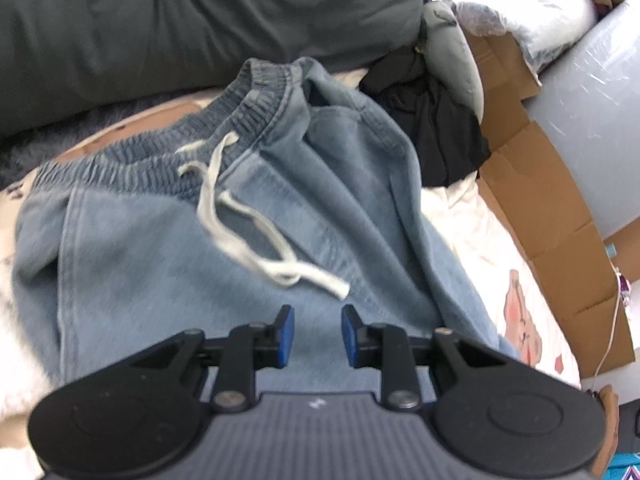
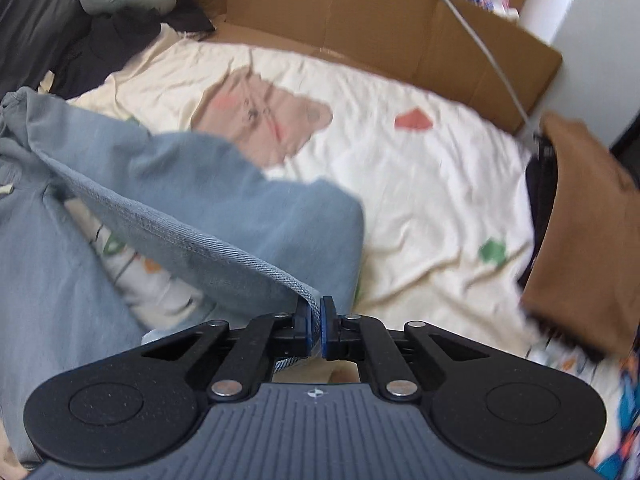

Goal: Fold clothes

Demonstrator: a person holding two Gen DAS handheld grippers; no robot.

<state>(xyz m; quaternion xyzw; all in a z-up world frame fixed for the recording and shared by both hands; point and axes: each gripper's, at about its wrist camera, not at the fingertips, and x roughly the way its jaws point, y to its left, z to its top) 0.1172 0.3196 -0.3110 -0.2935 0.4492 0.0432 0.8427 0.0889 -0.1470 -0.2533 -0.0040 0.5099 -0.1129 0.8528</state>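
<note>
Nearest the left wrist camera, the left gripper (image 1: 317,330) hovers over soft, faded blue denim trousers (image 1: 168,248) with its blue-padded jaws a moderate gap apart and nothing between them. These trousers lie spread on the bed, their gathered, ribbed elastic waistband (image 1: 168,152) on the far side and a limp white drawstring (image 1: 256,236) trailing across the front toward the gripper. Behind them sits a large smooth dark grey cushion (image 1: 200,20). To the right lie a crumpled black garment (image 1: 432,120) and a rounded grey padded shape, then flattened brown corrugated cardboard (image 1: 552,232) along the bed's edge.

Closest to the right wrist camera, the right gripper (image 2: 316,326) has its jaws pinched tight on a stitched twill hem of the same trousers (image 2: 224,196); the cloth rises taut from the gripper and slopes away to the left, lifted clear of the bed, with more of it lying slack at lower left. Beneath is a wrinkled cream bedsheet (image 2: 420,184) printed with a pinkish bear figure and small red and green patches. Brown cardboard (image 2: 360,12) stands as a low wall along the far side. A blurred brown cloth shape (image 2: 580,232) fills the right edge.
</note>
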